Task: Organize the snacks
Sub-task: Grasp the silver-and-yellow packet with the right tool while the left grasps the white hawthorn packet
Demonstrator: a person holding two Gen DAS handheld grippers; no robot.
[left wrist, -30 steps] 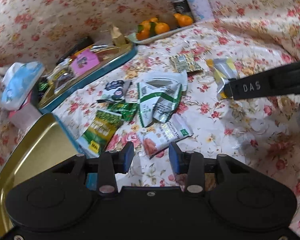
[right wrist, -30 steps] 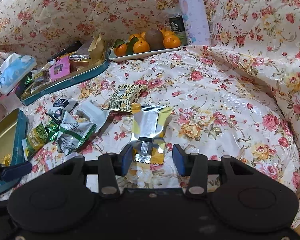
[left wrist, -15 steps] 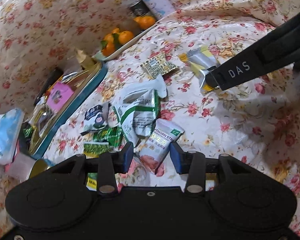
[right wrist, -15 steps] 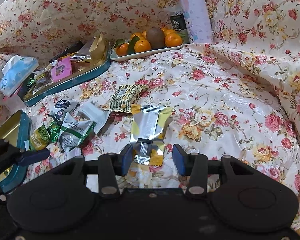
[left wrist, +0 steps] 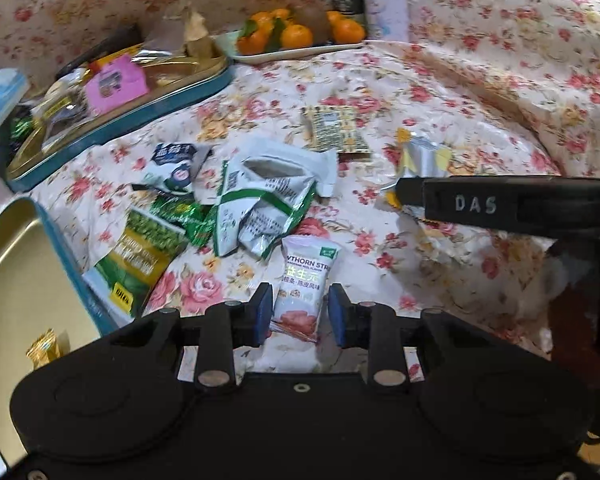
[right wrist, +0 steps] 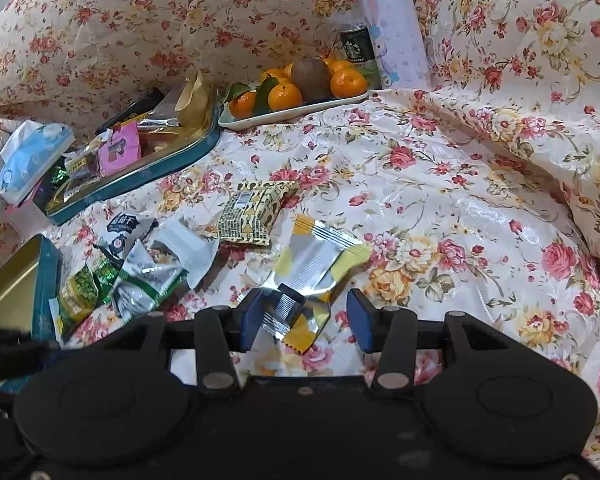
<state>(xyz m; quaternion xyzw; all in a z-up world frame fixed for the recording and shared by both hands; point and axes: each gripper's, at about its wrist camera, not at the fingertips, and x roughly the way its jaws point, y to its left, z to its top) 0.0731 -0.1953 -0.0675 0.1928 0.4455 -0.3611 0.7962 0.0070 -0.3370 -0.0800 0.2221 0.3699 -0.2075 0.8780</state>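
Observation:
A white and pink hawthorn strip packet (left wrist: 305, 280) lies on the floral cloth with its near end between the blue pads of my left gripper (left wrist: 299, 314). The jaws are closing, and a thin gap still shows on each side of the packet. In the right wrist view, a silver and yellow packet (right wrist: 316, 264) lies tilted, its near end inside my right gripper (right wrist: 305, 320). Those jaws are opening, and the right pad stands clear of the packet. One finger (left wrist: 460, 204) of my right gripper crosses the left wrist view. A teal tin (left wrist: 172, 116) at the back left holds several snacks.
Crumpled green and white packets (left wrist: 260, 208) are piled ahead, with a yellow patterned packet (right wrist: 256, 212) behind them. An open gold tin (left wrist: 8, 280) sits at the left. A plate of oranges (right wrist: 296, 114), a can (right wrist: 356, 48), a bottle (right wrist: 396, 32) and tissues (right wrist: 32, 152) line the back.
My left gripper swung over the hawthorn packet, which now sits between its narrower jaws. The right jaws widened slightly, and the silver and yellow packet now lies tilted to the right.

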